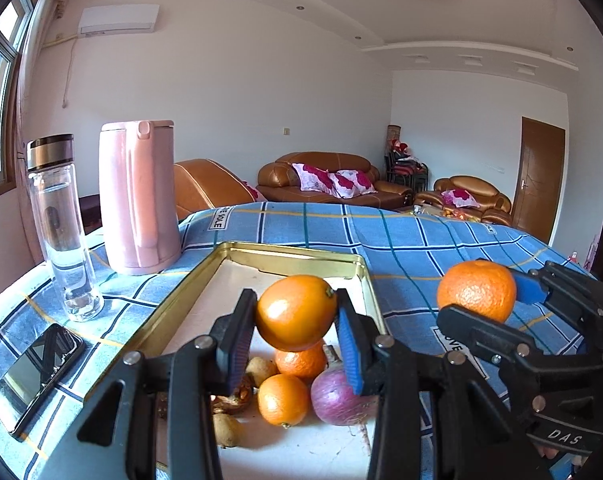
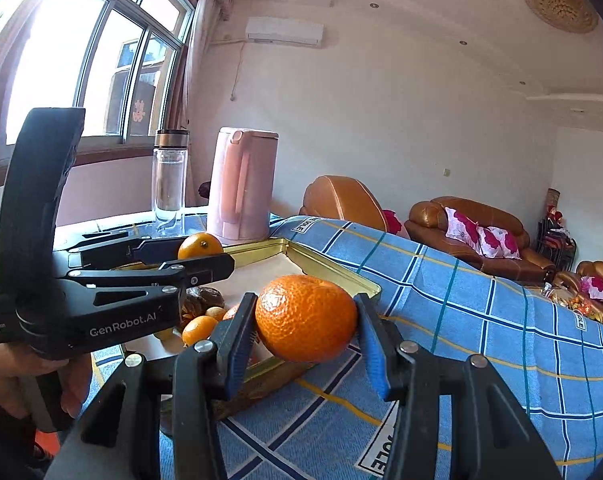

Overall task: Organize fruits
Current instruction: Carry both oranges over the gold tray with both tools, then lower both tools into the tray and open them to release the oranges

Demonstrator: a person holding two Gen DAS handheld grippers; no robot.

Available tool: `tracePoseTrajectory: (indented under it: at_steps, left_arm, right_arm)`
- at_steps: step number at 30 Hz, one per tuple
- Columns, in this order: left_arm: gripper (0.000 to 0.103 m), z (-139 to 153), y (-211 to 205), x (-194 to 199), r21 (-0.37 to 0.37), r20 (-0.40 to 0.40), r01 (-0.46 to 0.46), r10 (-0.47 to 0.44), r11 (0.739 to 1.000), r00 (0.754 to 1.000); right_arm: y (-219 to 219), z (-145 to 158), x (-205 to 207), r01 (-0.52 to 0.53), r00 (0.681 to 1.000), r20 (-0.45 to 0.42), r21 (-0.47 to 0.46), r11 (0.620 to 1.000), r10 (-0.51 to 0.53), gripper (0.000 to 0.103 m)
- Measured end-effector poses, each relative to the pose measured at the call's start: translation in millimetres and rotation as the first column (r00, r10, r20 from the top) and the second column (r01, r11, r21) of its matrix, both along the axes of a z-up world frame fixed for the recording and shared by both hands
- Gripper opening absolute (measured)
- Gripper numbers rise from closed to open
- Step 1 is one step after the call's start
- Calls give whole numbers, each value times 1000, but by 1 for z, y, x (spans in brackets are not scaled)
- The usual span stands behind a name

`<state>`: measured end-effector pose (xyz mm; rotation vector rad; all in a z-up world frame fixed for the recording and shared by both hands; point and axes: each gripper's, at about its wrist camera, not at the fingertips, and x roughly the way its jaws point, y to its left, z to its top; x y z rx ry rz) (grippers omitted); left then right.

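Note:
My left gripper (image 1: 296,314) is shut on a smooth orange (image 1: 295,312) and holds it above the gold-rimmed tray (image 1: 293,254). In the tray lie two small oranges (image 1: 283,399), a purple onion-like bulb (image 1: 339,400), small brownish fruits (image 1: 261,370) and walnuts. My right gripper (image 2: 306,318) is shut on a bumpy tangerine (image 2: 306,318) and holds it above the checked cloth just right of the tray's rim (image 2: 341,276). The right gripper and its tangerine (image 1: 476,291) also show in the left wrist view, at the right.
A pink kettle (image 1: 139,196) and a clear bottle (image 1: 63,232) stand at the tray's far left. A phone (image 1: 33,376) lies on the blue checked tablecloth (image 1: 401,232) at the left. Sofas and a door are behind the table.

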<state>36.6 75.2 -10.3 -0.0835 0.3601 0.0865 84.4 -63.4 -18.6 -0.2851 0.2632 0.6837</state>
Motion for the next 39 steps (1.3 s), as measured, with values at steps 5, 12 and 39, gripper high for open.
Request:
tracePoseTrajectory:
  at_steps: [5, 12, 39]
  left_arm:
    - [40, -1, 10, -2, -1, -7, -22, 22, 1000, 1000]
    - [40, -4, 23, -3, 1, -24, -57, 57, 998, 998]
    - [40, -16, 72, -5, -17, -84, -151, 149, 988, 985]
  right_arm:
    - [10, 1, 0, -21, 1000, 0, -6, 1000, 21, 50]
    - [25, -1, -3, -53, 999, 0, -20, 998, 53, 50]
    - [79, -16, -3, -139, 989, -58, -73, 988, 135, 50]
